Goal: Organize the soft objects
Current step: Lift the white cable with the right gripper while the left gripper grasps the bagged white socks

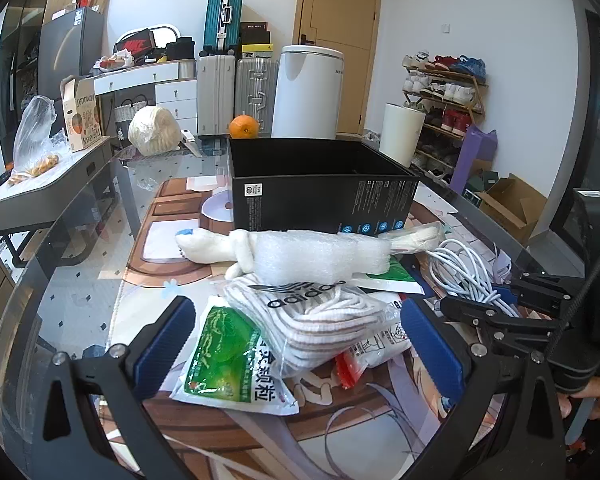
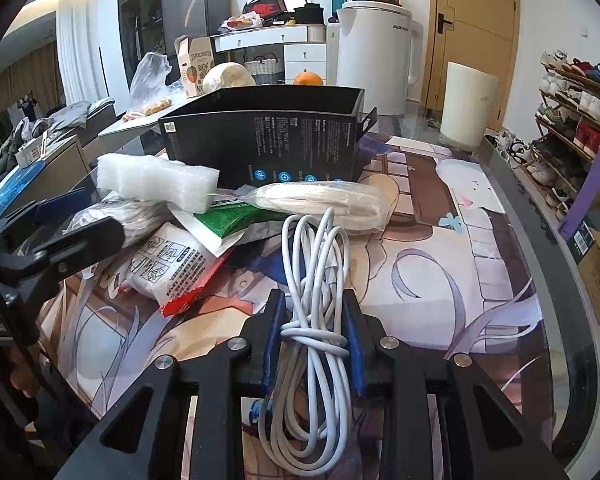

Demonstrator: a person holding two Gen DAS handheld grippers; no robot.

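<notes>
- The right tool [image 2: 314, 344] has its blue pads pressed against both sides of a coiled white cable [image 2: 316, 280], pinching the bundle just at its wrapped knot; the loops fan out ahead of the tool and trail back under it.
- The left tool [image 1: 296, 344] stands spread wide, nothing touching its pads; between them lie a clear-wrapped pack of white socks [image 1: 320, 316] and a green-and-white sachet [image 1: 228, 360].
- The socks rest partly on the sachet and on a red-edged white packet [image 1: 376, 344].
- On top of the pile sits a block of white foam wrap [image 1: 320, 256], with a white stuffed toy [image 1: 208, 246] lying just left of it and touching it.
- A bagged bundle of white cord [image 2: 324, 204] lies beyond the cable's far loops.
- Behind the pile stands an open black box [image 1: 324, 200], close to the foam.
- All of this sits on a glass-covered worktop [image 1: 100, 280] with a printed mat underneath.
- An orange [image 1: 243, 126] rests on the far edge, beyond the box.
</notes>
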